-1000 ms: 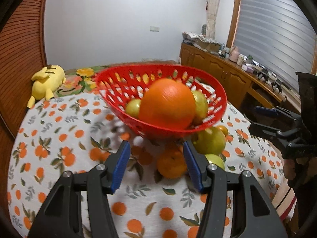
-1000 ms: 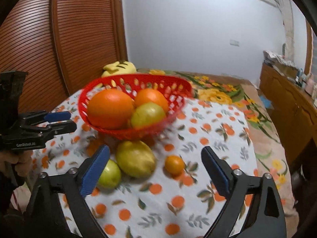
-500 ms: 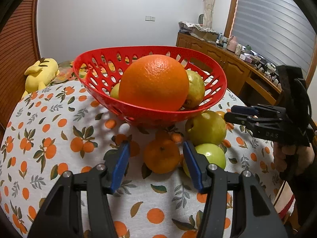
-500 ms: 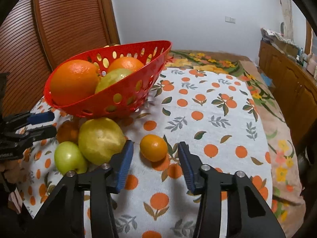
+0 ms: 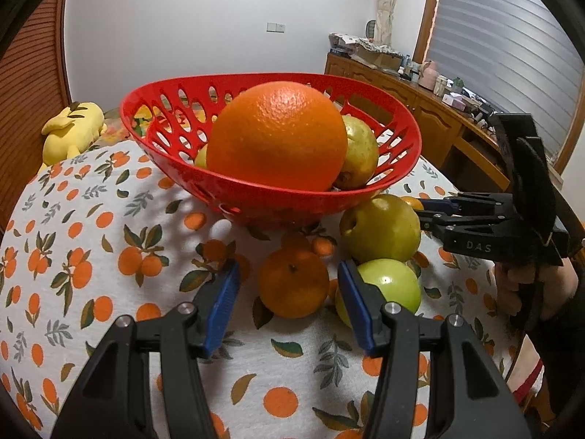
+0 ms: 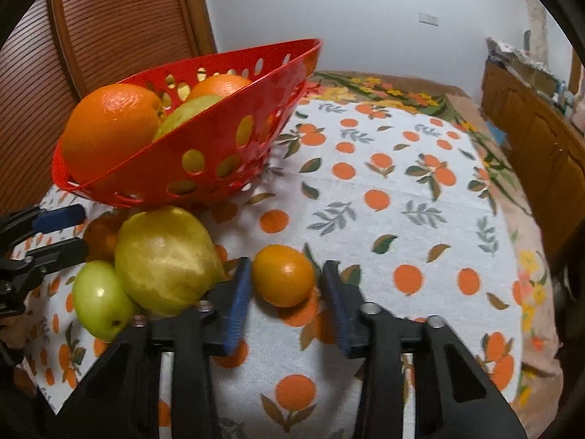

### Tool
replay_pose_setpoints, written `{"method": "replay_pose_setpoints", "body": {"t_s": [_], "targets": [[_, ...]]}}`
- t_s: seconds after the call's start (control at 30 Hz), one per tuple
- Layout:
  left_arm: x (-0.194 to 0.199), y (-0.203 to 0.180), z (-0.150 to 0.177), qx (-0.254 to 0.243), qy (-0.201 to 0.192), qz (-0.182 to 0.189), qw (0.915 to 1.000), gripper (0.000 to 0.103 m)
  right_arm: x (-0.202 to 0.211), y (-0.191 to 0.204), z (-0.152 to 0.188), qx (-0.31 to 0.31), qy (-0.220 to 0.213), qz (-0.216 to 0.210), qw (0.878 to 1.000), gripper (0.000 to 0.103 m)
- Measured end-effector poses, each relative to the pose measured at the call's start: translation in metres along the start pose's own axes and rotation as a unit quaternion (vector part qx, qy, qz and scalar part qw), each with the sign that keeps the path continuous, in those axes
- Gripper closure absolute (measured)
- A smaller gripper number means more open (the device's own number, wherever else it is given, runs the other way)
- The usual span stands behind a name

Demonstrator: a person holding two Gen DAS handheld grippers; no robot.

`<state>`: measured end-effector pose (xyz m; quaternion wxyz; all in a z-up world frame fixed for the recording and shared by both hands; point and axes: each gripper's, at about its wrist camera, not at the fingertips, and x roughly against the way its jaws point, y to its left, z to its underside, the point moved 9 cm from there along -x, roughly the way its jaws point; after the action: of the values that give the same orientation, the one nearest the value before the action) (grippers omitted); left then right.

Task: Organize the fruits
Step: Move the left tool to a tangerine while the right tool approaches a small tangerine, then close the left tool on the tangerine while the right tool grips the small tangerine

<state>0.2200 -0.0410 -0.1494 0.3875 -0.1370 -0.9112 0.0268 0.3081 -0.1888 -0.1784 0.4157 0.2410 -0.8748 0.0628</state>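
Observation:
A red slotted basket [image 5: 256, 197] holds a big orange [image 5: 278, 135] and a pear [image 5: 360, 153]. On the cloth in front of it lie a tangerine [image 5: 294, 285], a green apple [image 5: 391, 285] and a yellow-green pear [image 5: 380, 228]. My left gripper [image 5: 289, 269] is open, its blue pads either side of the tangerine with a gap on the left. My right gripper [image 6: 286, 267] is shut on a small orange [image 6: 283, 274] that rests on the cloth beside the yellow-green pear [image 6: 164, 259]. Each gripper shows at the edge of the other's view.
The orange-print tablecloth [image 6: 402, 183] stretches bare to the right of the small orange. A yellow plush toy [image 5: 71, 130] lies at the far left. A cluttered wooden sideboard [image 5: 431, 109] runs along the right wall. A person's hand [image 5: 519, 285] grips the right tool.
The right gripper came down onto the small orange and its jaws went from wide apart to closed on it. The left gripper sank a little nearer the tangerine, jaws unchanged.

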Motion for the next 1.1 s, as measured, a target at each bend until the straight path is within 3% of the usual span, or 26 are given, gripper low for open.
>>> {"method": "replay_pose_setpoints", "body": {"t_s": [0.47, 0.73, 0.9, 1.1], "targets": [[-0.018, 0.008, 0.0, 0.013, 0.017, -0.006, 0.9998, 0.043, 0.043, 0.008, 0.033, -0.015, -0.031, -0.005, 0.999, 0.071], [-0.021, 0.009, 0.001, 0.014, 0.014, -0.001, 0.9998, 0.042, 0.047, 0.023, 0.051, -0.02, -0.036, -0.01, 0.999, 0.071], [-0.021, 0.005, 0.0, 0.012, 0.015, 0.02, 0.9996, 0.058, 0.048, 0.024, 0.051, -0.015, -0.042, -0.005, 0.999, 0.071], [-0.019, 0.001, 0.0, 0.003, 0.018, 0.019, 0.9996, 0.061, 0.047, 0.024, 0.051, -0.016, -0.042, -0.006, 0.999, 0.071]]}}
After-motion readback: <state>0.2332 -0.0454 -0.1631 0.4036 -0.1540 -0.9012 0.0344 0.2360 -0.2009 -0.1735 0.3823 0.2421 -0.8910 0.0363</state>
